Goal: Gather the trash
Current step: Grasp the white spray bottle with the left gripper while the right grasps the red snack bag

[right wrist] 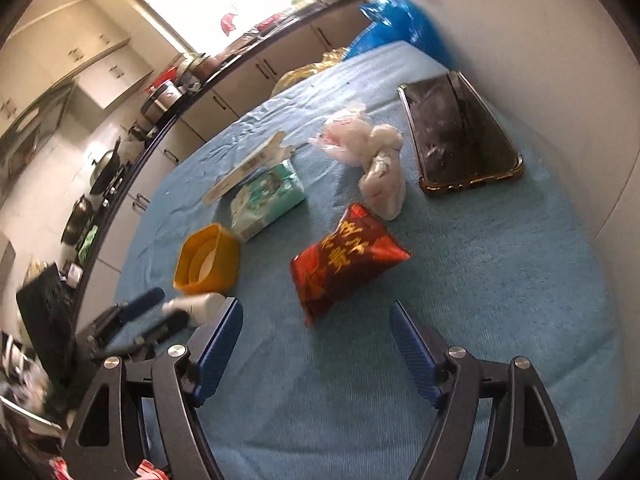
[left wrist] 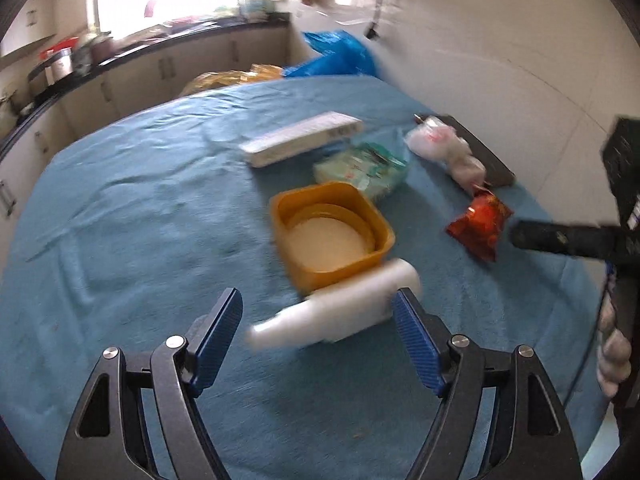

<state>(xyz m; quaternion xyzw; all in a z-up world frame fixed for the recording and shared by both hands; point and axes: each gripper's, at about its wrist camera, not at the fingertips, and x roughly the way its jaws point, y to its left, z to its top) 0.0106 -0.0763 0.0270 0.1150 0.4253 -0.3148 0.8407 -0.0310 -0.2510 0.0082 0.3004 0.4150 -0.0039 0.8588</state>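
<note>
Blue-padded left tool [left wrist: 318, 336] is spread wide, nothing pinched; its fingers straddle a white plastic bottle [left wrist: 340, 308] lying on its side on the tabletop [left wrist: 140, 220], w/ the bottle sitting just ahead of the pads, not touched as far as I can tell. Prob. lined up that way so a squeeze across the bottle's body catches it. Bottle's far end rests against an orange square tub [left wrist: 332, 232], open side up, pale round lid or disc inside.

Right tool [right wrist: 316, 340] also spread, empty, aimed down at a red snack packet [right wrist: 348, 260] lying flat just beyond its tips — looks like the next pick for that side. In the left view a hand [left wrist: 614, 356] grips the right tool's handle at frame edge.

Further out: 1 crumpled white plastic bag [right wrist: 372, 160] past the packet, 1 green tissue pack [right wrist: 268, 200] beside the tub, 1 long flat white carton [left wrist: 304, 138] behind that, 1 phone in a clear case [right wrist: 460, 136] face up nr the far edge. Blue bag [right wrist: 400, 24] stands beyond the tabletop, maybe where trash goes; can't confirm.

Count: 2 tools, 1 bottle, 1 tub, 1 packet, 1 bag of each colour. Nothing collected yet from what shows.
</note>
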